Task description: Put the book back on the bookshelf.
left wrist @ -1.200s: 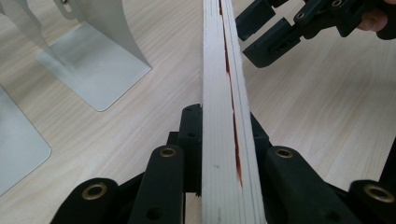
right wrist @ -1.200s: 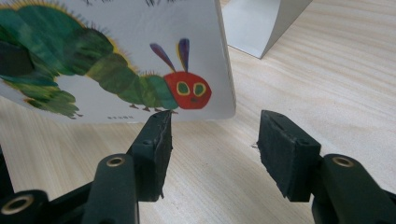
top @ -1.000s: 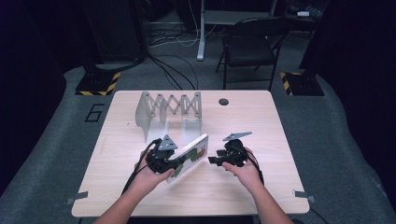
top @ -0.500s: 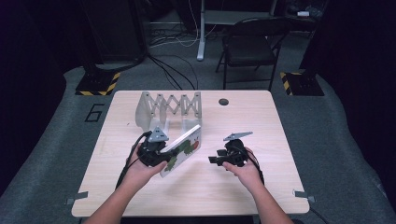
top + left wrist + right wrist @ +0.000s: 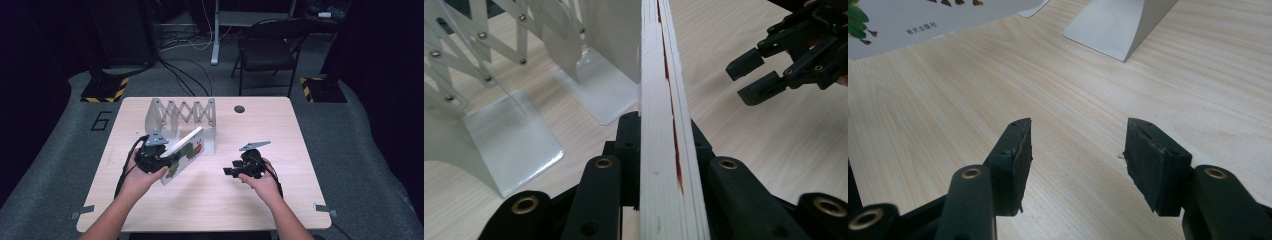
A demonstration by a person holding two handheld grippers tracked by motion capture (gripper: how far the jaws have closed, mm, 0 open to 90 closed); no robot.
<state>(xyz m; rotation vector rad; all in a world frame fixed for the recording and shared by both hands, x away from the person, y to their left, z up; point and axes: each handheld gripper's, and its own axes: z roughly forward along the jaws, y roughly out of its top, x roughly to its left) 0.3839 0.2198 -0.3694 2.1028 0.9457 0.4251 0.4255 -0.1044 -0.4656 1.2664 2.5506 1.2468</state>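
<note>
Picture book (image 5: 182, 152), white-covered with a green caterpillar drawing, is clamped in the left hand-held gripper (image 5: 159, 161), whose jaws press both sides of its page block (image 5: 664, 150). It is tilted above the surface (image 5: 210, 200), its far end just in front of the white accordion book rack (image 5: 180, 114), perhaps touching one divider. To the right, well apart, the right hand-held gripper (image 5: 1075, 150) hovers low with jaws parted and nothing between them.

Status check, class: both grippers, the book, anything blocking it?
Left gripper shut on picture book. Right gripper open, empty. Expanding book rack just beyond; nothing between.
</note>
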